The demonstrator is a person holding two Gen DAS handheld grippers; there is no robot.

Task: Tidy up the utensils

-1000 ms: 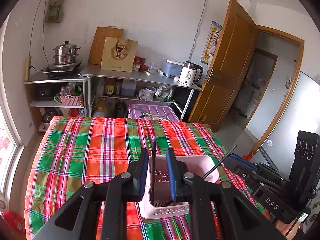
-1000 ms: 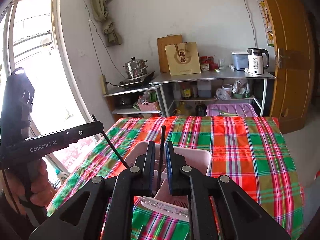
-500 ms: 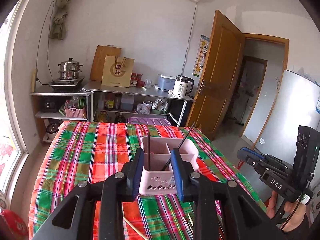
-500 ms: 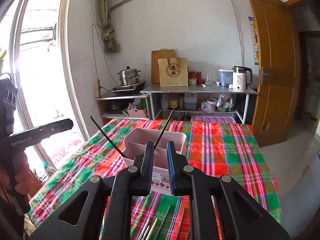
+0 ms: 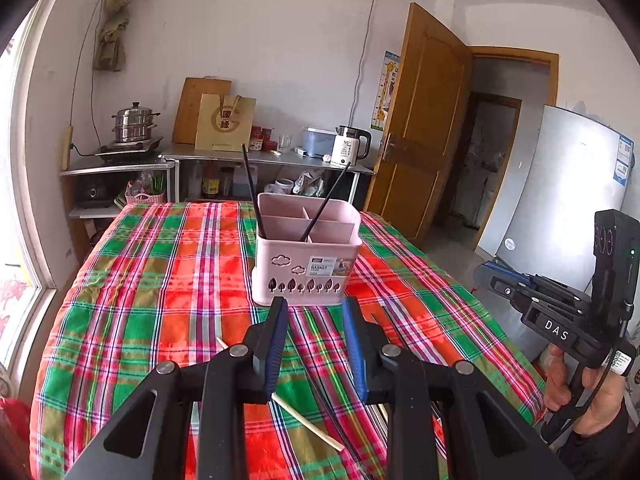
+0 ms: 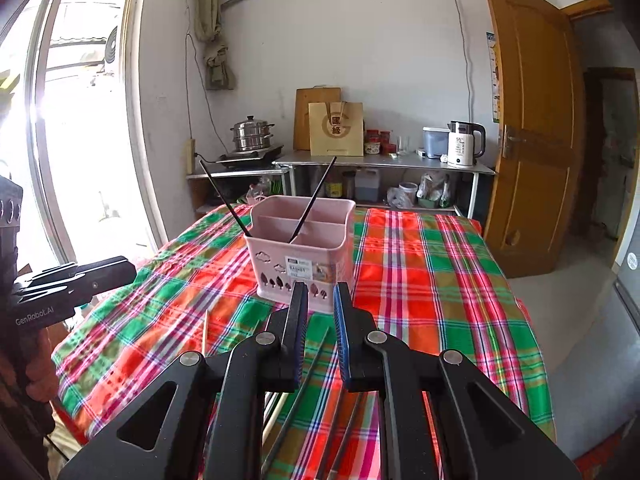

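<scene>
Left wrist view: my left tool (image 5: 314, 308) hangs low in the frame with its blue-padded jaws parted and nothing between them, aimed at the pink basket (image 5: 306, 256) standing at centre on the plaid-covered bench (image 5: 132, 300). Two black chopsticks (image 5: 251, 192) already stand in the basket's front compartments, tips down. One leans up and slightly left, the other up and right, so their long axes splay apart; each rests against a wall or divider, which is why they tilt. A pale chopstick (image 5: 308, 426) lies flat beneath the tool, running from upper left to lower right. My right tool (image 5: 486, 272) shows at the right edge, gripped in my right hand (image 5: 576, 396).

Right wrist view: the right tool (image 6: 320, 292) sits at lower centre, its jaws a narrow gap apart and holding nothing. The basket (image 6: 304, 260) stands just beyond the fingertips. Dark chopsticks (image 6: 312, 372) lie on the cloth under the tool, their long axes running up the frame toward the basket, with a pale one (image 6: 205, 332) to the left. These loose pieces are, I judge, what remains to collect.
</scene>
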